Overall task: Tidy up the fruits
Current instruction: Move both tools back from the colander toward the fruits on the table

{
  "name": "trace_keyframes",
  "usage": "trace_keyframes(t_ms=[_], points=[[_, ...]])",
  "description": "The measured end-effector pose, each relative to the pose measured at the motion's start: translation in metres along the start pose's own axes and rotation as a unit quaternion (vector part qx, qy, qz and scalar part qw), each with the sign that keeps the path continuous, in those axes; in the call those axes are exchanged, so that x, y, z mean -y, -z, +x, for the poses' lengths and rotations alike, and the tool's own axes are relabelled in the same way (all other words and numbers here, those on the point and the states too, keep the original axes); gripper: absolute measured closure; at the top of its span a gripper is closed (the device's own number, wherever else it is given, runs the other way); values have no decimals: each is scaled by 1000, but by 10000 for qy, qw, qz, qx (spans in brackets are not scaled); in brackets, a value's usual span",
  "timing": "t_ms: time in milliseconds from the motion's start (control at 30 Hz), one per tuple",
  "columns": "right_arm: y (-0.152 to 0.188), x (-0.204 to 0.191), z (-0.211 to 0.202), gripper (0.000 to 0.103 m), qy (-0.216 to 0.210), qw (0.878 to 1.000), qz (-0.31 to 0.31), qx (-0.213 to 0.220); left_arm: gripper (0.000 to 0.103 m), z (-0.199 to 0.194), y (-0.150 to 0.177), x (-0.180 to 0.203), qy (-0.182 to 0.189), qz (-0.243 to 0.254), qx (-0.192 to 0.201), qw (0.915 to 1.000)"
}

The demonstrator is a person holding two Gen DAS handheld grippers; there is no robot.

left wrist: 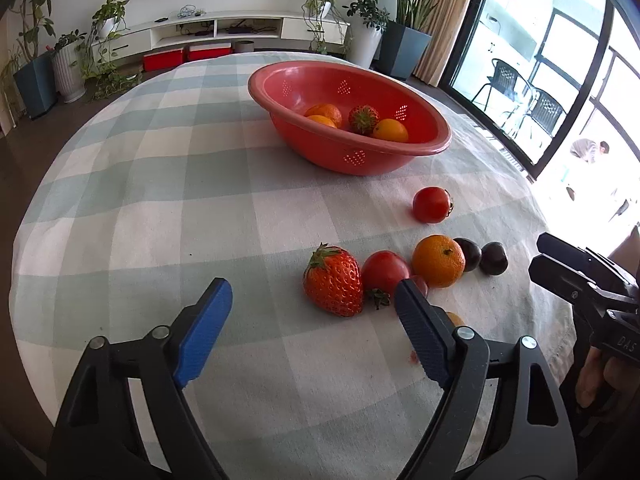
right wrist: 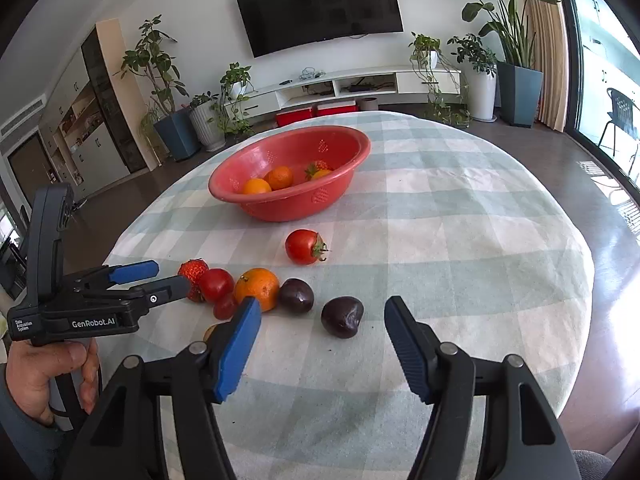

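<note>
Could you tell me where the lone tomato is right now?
The lone tomato lies on the tablecloth, between the red bowl and the orange.

white wall (right wrist: 432,8), wall-mounted tv (right wrist: 320,4), potted plants (right wrist: 168,92), sunlit windows (left wrist: 560,60)

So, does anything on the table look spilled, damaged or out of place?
Yes, slightly. A small red smear marks the cloth near the strawberry, like juice. The nearest dark fruit looks dented. Several fruits lie outside the bowl.

Checked-cloth table (right wrist: 460,216), red bowl (right wrist: 288,204), strawberry (left wrist: 334,280), tomatoes (right wrist: 304,246), orange (left wrist: 438,260), two dark plums (right wrist: 342,316)
</note>
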State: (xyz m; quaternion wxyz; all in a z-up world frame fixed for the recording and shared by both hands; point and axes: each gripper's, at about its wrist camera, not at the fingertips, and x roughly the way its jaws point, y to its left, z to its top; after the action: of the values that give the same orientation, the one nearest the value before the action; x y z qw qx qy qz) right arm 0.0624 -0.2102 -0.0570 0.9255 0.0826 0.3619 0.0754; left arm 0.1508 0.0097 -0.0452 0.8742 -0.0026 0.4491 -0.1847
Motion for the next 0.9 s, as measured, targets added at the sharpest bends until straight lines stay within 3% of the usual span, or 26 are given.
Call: trace_keyframes(t_ms=[267, 700, 900], points=[[1, -3, 1, 35, -50, 10000, -30, -33, 39, 8, -2, -4, 71, -166, -27, 9998], [1, -3, 1, 35, -53, 10000, -38, -30, 50, 12, -2, -4, 345, -298, -39, 9990], [0, -5, 0, 35, -78, 10000, -37, -18, 50, 7, -1, -7, 480, -397, 12, 9981]])
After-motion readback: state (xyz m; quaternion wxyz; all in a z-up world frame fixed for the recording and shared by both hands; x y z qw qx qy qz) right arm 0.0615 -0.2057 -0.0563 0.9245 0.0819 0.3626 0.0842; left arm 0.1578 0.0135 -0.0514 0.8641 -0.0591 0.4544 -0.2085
